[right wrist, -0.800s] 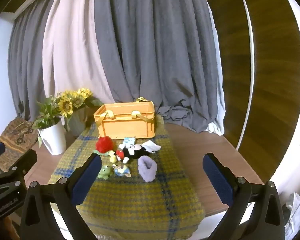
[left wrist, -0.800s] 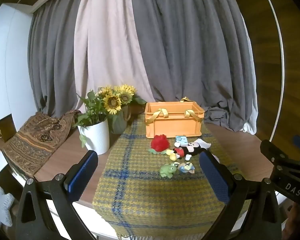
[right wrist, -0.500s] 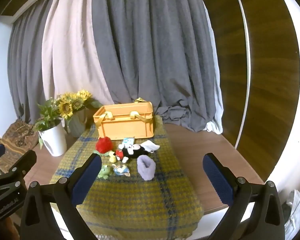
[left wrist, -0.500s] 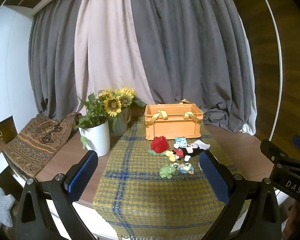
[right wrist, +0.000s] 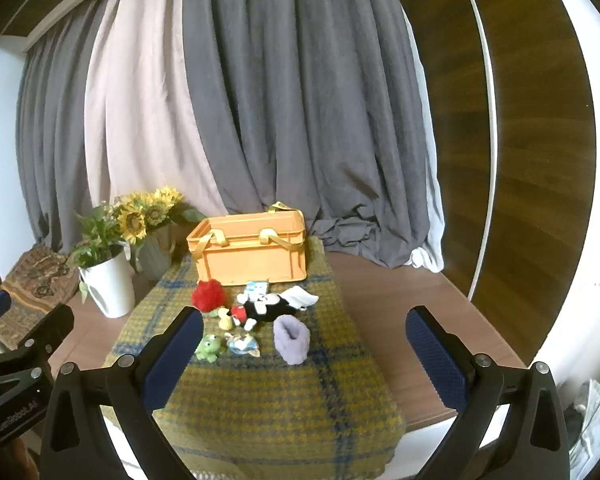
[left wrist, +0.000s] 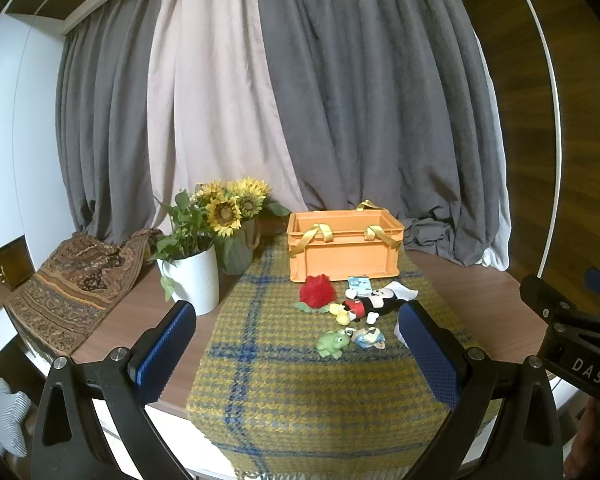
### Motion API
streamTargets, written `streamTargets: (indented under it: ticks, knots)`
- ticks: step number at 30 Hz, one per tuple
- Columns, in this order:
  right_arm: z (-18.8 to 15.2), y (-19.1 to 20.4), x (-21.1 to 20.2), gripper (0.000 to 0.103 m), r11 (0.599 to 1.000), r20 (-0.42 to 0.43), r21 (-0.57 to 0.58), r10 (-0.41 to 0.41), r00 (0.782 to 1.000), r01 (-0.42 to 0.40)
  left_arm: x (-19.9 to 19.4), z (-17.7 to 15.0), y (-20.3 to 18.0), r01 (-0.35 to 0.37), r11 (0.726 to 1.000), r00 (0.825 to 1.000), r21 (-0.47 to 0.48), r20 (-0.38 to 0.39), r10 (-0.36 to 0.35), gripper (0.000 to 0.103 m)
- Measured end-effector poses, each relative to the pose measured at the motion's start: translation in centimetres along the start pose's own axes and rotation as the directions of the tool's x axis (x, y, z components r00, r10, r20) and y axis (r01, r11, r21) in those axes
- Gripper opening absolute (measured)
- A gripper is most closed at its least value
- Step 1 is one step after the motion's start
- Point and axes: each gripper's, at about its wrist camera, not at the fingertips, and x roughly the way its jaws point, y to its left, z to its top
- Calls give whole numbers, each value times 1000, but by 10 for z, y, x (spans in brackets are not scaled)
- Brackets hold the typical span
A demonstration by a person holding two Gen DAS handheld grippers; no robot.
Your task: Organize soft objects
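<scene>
An orange crate (left wrist: 342, 250) (right wrist: 249, 250) with yellow strap handles stands at the back of a yellow-and-blue plaid cloth (left wrist: 296, 384) (right wrist: 268, 396). In front of it lie a red fluffy toy (left wrist: 317, 290) (right wrist: 208, 295), a black mouse plush (left wrist: 370, 305) (right wrist: 266, 307), a green frog (left wrist: 332, 343) (right wrist: 209, 347), a small blue-and-white toy (left wrist: 369, 338) (right wrist: 242, 344), a white cloth (right wrist: 300, 297) and a lilac knitted piece (right wrist: 292, 338). My left gripper (left wrist: 298, 354) and right gripper (right wrist: 304, 354) both hover open and empty, well short of the toys.
A white pot with green plants (left wrist: 190, 276) and a green vase of sunflowers (left wrist: 236, 232) stand left of the crate. A patterned brown cloth (left wrist: 72, 284) drapes over the table's left edge. Grey and beige curtains (left wrist: 300, 100) hang behind. Bare wooden tabletop (right wrist: 400, 300) lies to the right.
Both views have shifted slightly: the toys and crate sit a little lower and smaller in frame. The jaws stay wide apart and nothing on the table has moved.
</scene>
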Motion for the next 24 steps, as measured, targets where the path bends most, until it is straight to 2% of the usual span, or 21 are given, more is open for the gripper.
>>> streamTargets:
  ticks: [24]
  knots:
    - [-2, -2, 0, 103, 1000, 14, 5, 0, 1000, 0, 8, 6, 3, -8, 1000, 1000, 0, 1, 8, 103]
